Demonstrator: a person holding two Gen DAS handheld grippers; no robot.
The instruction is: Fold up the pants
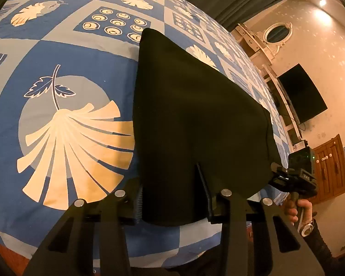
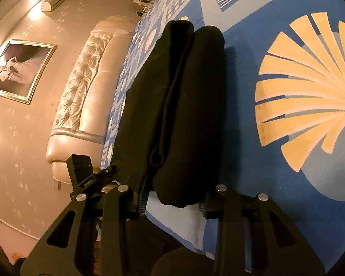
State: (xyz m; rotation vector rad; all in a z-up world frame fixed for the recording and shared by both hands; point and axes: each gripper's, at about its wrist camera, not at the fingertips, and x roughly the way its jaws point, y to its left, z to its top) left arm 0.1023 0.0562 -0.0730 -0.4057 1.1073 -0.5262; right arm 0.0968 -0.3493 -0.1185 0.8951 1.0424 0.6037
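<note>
A blue patterned bedspread (image 1: 64, 53) covers the bed, a padded headboard (image 2: 80, 105) behind. Black pants (image 1: 191, 115) lie folded on it, near edge pinched by left gripper (image 1: 174, 197) and right gripper (image 2: 174, 195).

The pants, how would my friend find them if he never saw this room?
Look at the big bed with the blue patterned cover. Near its edge lie the pants, beside a cream fan-shaped leaf print. They are the only plain black thing there.
</note>
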